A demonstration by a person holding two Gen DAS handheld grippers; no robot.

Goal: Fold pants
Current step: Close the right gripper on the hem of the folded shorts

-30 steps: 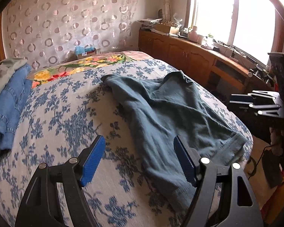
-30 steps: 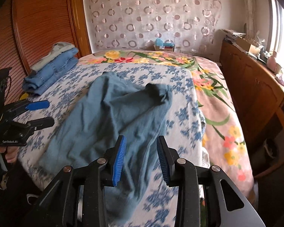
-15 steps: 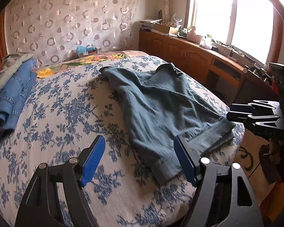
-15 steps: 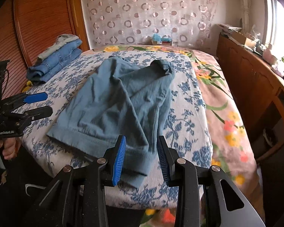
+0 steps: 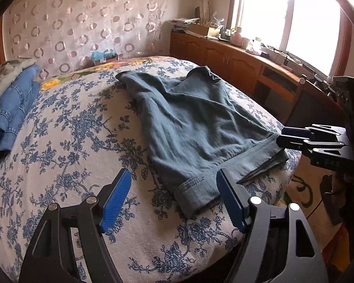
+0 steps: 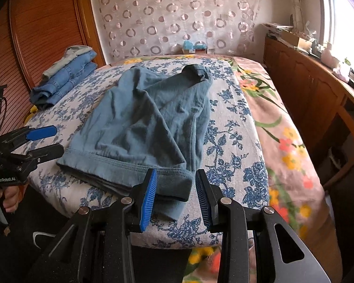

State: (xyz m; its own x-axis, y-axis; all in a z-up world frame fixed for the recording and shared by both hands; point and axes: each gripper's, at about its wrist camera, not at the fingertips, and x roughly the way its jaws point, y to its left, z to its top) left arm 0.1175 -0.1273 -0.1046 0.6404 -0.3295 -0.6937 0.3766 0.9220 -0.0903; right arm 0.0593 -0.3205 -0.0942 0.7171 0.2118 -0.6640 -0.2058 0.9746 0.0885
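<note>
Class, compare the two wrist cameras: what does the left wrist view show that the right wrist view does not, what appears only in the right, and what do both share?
Only the left wrist view shows the bright window.

Only the right wrist view shows the brown slatted wooden panel and the person's hand gripping the left gripper.

Both show the crumpled teal pants on the blue-flowered bedspread, the folded blue jeans stack, and the open right gripper.
</note>
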